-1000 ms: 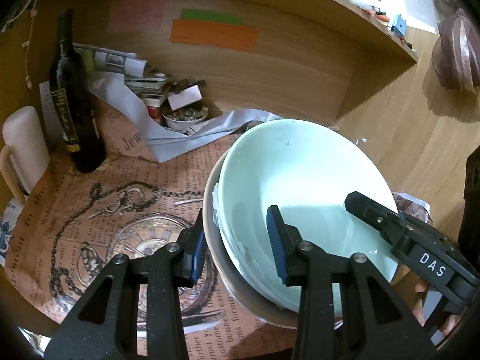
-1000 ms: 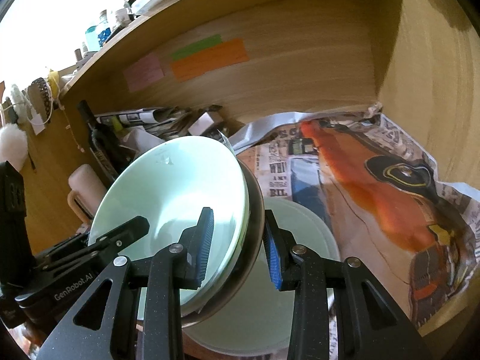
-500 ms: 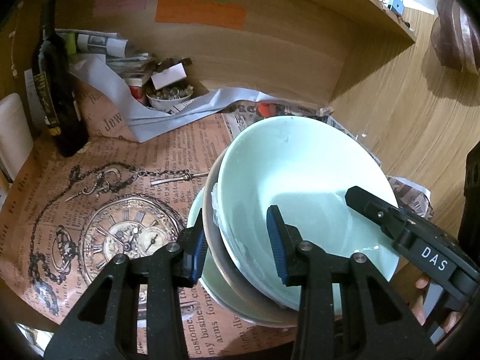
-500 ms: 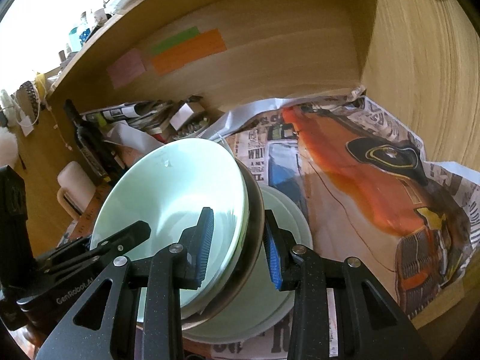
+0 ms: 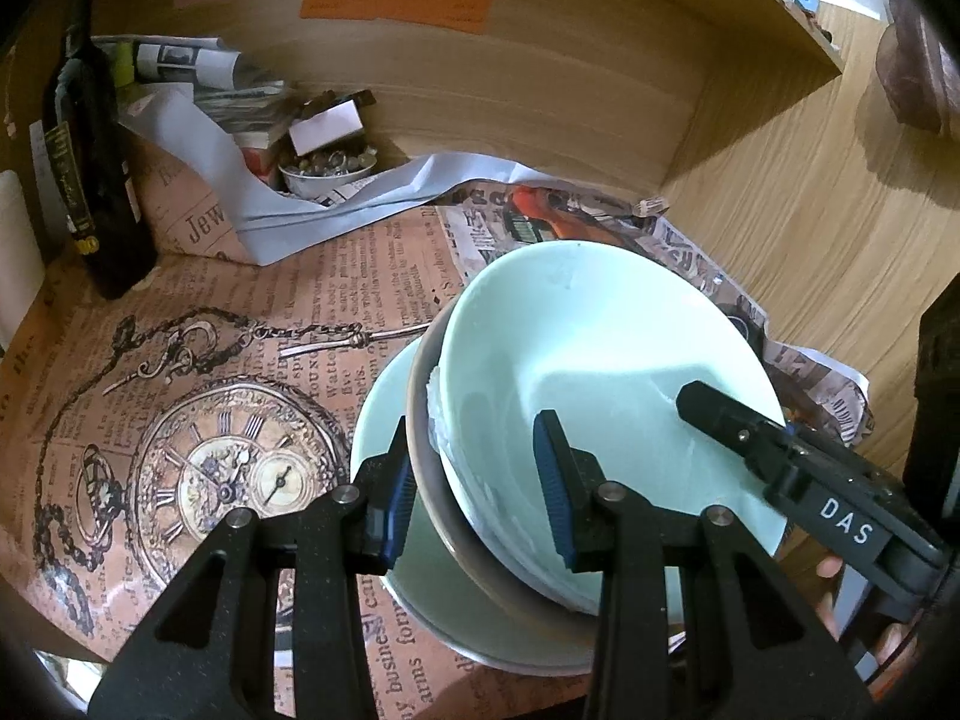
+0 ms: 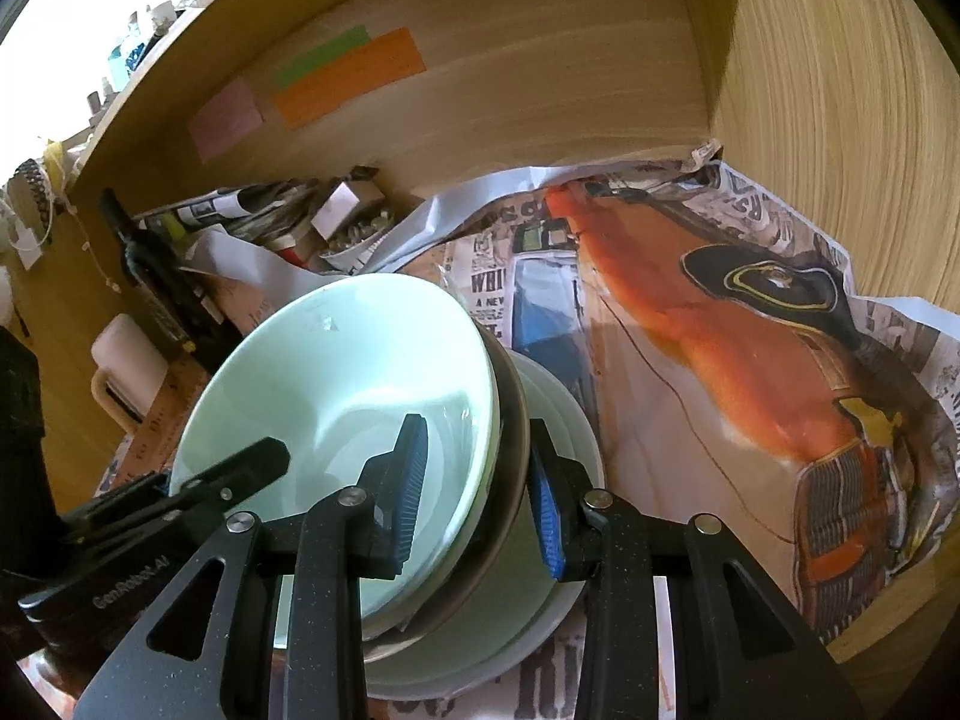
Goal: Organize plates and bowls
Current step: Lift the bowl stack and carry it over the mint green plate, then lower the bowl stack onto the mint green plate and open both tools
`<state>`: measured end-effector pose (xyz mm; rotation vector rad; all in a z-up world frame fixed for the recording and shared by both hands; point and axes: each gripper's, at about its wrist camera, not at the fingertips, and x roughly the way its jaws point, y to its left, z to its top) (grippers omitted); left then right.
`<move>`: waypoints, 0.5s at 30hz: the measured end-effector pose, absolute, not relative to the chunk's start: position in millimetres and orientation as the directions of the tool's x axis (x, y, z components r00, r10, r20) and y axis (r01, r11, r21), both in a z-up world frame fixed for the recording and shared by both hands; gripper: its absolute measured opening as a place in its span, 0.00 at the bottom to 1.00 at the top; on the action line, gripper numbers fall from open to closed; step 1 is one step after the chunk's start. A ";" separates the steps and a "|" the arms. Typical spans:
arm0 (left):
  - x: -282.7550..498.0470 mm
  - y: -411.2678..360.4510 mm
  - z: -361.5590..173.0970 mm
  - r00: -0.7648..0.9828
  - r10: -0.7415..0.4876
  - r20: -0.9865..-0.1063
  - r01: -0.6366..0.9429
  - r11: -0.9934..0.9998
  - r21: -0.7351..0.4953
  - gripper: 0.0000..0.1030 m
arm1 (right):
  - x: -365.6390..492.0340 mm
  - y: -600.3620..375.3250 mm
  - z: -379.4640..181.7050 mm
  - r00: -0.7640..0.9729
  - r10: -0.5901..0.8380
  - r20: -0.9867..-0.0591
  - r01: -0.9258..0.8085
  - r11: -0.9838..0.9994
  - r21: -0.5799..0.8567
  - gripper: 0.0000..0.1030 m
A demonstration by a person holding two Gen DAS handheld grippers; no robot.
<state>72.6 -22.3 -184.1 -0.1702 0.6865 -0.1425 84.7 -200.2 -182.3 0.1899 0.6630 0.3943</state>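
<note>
dark bottle [image 5: 90, 168] left of bowls [image 5: 600, 396]

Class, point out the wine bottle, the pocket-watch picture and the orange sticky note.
wine bottle [image 5: 99, 180], left wrist view, on its dark body.
pocket-watch picture [image 5: 240, 468], left wrist view, on the dial.
orange sticky note [image 6: 348, 84], right wrist view, on its middle.

a pale mint-green bowl [image 5: 600, 372] sits nested inside a brownish, darker-rimmed bowl [image 5: 423, 450], the pair tilted so that the open mouth faces up and toward the viewer. under them, showing at 7 o'clock of the pair in the left wrist view, lies a pale green plate [image 5: 384, 420] flat on the printed paper; in the right wrist view its rim [image 6: 576, 420] peeks out at 3 o'clock of the stack. whether the brown bowl touches the plate cannot be told.
</note>
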 end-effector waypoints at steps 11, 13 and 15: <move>75.8 -21.7 -185.2 0.756 -0.217 -0.617 0.107 0.972 -0.210 0.43 | 87.6 -203.0 -185.4 0.710 0.439 -0.551 -0.321 0.898 0.301 0.31; 73.3 -23.4 -185.0 0.763 -0.199 -0.615 0.104 0.977 -0.186 0.54 | 87.3 -202.1 -184.8 0.709 0.437 -0.554 -0.326 0.899 0.291 0.31; 69.3 -23.9 -183.5 0.777 -0.179 -0.604 0.095 0.981 -0.169 0.57 | 86.0 -202.0 -183.6 0.711 0.439 -0.549 -0.334 0.898 0.286 0.37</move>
